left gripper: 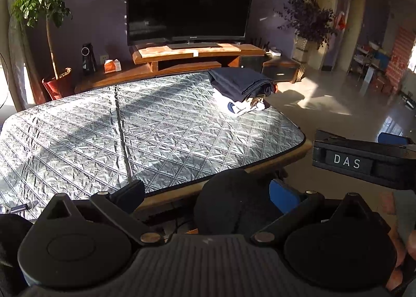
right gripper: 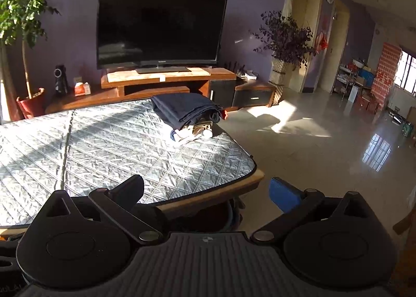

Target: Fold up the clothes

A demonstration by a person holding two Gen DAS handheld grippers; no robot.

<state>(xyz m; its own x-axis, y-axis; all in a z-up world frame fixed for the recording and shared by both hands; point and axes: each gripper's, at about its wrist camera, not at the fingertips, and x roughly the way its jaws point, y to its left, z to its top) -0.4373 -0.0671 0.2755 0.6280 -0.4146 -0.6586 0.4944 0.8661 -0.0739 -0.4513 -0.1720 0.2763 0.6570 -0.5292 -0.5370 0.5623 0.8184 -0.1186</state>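
Observation:
A stack of folded clothes [left gripper: 241, 91] [right gripper: 187, 115], with a dark navy garment on top and white and tan pieces below, sits at the far right corner of the quilted grey table cover [left gripper: 130, 135] [right gripper: 104, 146]. My left gripper [left gripper: 208, 195] hangs open at the table's near edge with nothing between its fingers. My right gripper [right gripper: 208, 190] is open too and holds nothing, just off the table's near right corner. Its black body marked DAS [left gripper: 364, 161] shows at the right of the left wrist view. A dark rounded shape [left gripper: 231, 203] lies below the left gripper; I cannot tell what it is.
Behind the table stand a wooden TV bench [left gripper: 197, 55] with a large TV [left gripper: 187, 5], a potted tree [left gripper: 49, 24] at the left and a dark plant [right gripper: 283, 39] at the right. Shiny tiled floor [right gripper: 312, 146] spreads to the right. A blue tub [right gripper: 234, 216] sits under the table's edge.

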